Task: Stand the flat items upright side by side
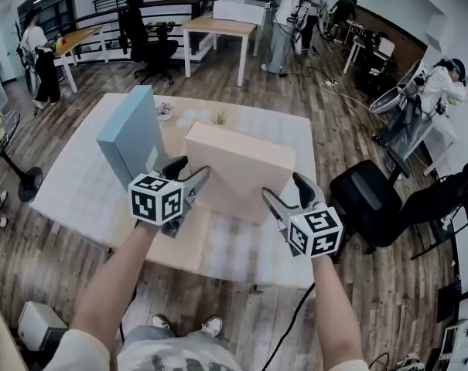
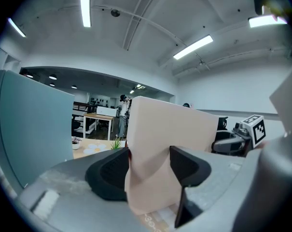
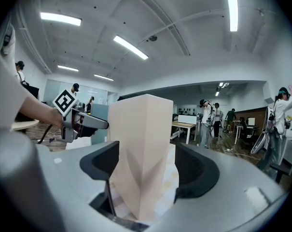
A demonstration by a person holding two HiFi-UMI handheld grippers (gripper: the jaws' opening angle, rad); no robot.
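A pale beige flat box [image 1: 237, 168] stands upright on the cloth-covered table [image 1: 79, 184]. To its left a blue flat box [image 1: 131, 134] also stands upright, with a gap between the two. My left gripper [image 1: 189, 172] is shut on the beige box's left end [image 2: 160, 129], with both pads against its faces. The right gripper [image 1: 289, 194] straddles the right end [image 3: 143, 144] with a thin gap at its right pad, so it is open. In the left gripper view the blue box [image 2: 30, 124] fills the left side.
A small green plant [image 1: 220, 117] and a little white dish [image 1: 165, 111] sit at the table's far edge. A black office chair [image 1: 373, 199] stands close to the table's right side. People, desks and chairs fill the room behind.
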